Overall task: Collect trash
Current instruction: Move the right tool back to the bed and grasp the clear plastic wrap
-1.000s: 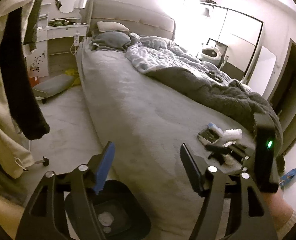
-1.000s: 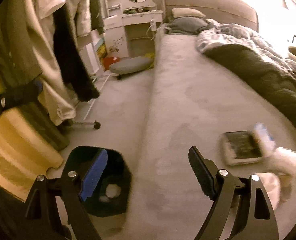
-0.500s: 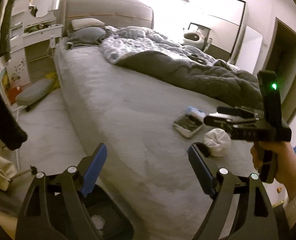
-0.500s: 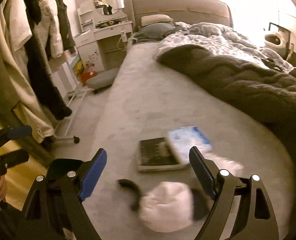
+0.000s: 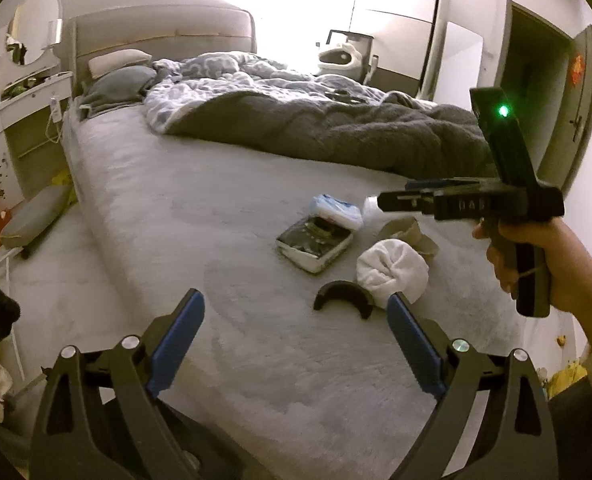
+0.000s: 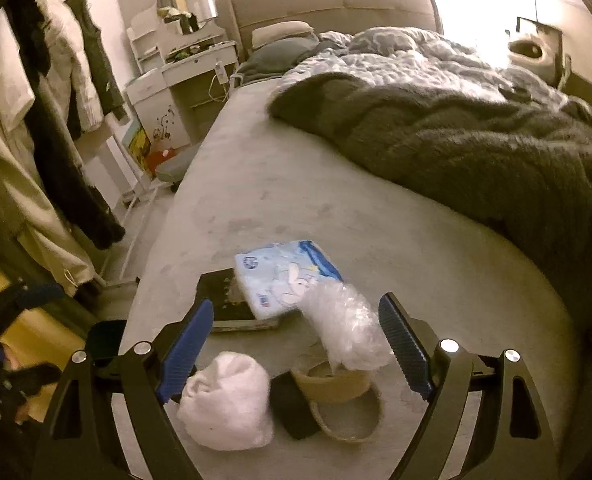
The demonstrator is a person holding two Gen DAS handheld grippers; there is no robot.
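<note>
From the left wrist, the left gripper [image 5: 291,344] hangs spread wide and empty over the grey bed [image 5: 215,240], short of a crumpled white tissue wad [image 5: 392,270]. From the right wrist, the right gripper [image 6: 293,346] gapes above clear bubble-wrap [image 6: 346,326] beside that wad.

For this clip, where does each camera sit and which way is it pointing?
Left wrist: on the left claw, open, looking up the bed toward the headboard; the person's right hand and the right claw show at right.
Right wrist: on the right claw, open, low over the trash pile, facing the headboard; the left claw shows at the left edge.
Shared: white wad, blue tissue pack, grey blanket.
</note>
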